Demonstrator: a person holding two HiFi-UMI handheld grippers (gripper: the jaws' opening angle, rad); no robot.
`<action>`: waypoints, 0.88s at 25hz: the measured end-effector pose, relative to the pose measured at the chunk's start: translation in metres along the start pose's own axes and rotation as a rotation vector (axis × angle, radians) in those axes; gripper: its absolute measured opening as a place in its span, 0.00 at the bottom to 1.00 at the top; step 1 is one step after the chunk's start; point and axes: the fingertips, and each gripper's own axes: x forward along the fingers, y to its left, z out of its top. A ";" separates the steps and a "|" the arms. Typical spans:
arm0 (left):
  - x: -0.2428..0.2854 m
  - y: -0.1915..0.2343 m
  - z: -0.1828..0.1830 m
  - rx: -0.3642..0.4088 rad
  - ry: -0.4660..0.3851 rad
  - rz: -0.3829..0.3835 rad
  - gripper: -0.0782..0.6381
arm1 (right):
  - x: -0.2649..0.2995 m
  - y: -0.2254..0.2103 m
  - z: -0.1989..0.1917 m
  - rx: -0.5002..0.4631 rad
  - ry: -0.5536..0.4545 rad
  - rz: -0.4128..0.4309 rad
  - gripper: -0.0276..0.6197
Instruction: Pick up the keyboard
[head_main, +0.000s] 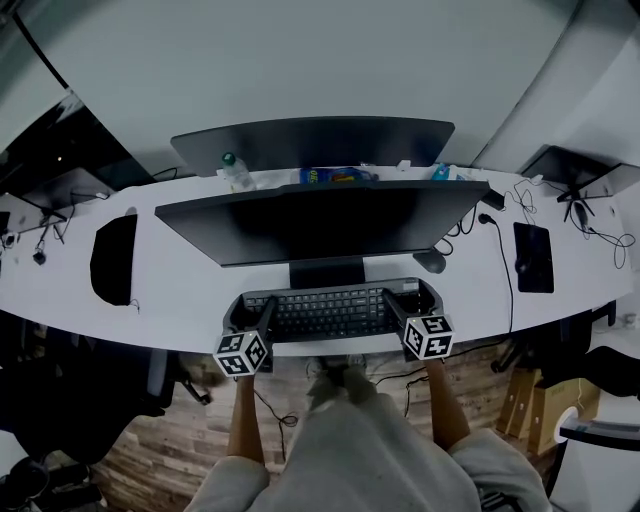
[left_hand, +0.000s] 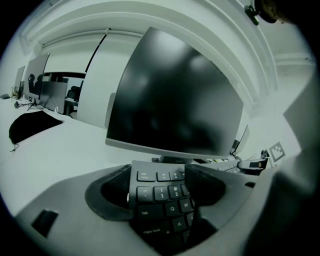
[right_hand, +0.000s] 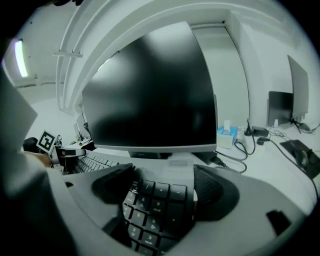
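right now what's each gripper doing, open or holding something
Left gripper: jaws closed on the left end of the keyboard.
Right gripper: jaws closed on the keyboard's right end.

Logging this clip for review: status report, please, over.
Left gripper shut on keyboard, left end; right gripper shut on its right end. Keyboard at desk's near edge; lifted or not, cannot tell. Monitor stand close behind; nothing on the keys.

Office — long desk (head_main: 190, 290), monitors (head_main: 320, 220), cables (head_main: 505, 270)
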 end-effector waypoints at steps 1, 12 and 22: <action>-0.003 -0.002 0.006 0.003 -0.017 -0.002 0.55 | -0.004 0.001 0.008 -0.012 -0.017 0.000 0.61; -0.030 -0.029 0.082 0.061 -0.181 -0.027 0.55 | -0.038 0.010 0.087 -0.086 -0.179 0.000 0.61; -0.044 -0.041 0.141 0.110 -0.301 -0.043 0.55 | -0.052 0.018 0.146 -0.136 -0.311 0.005 0.61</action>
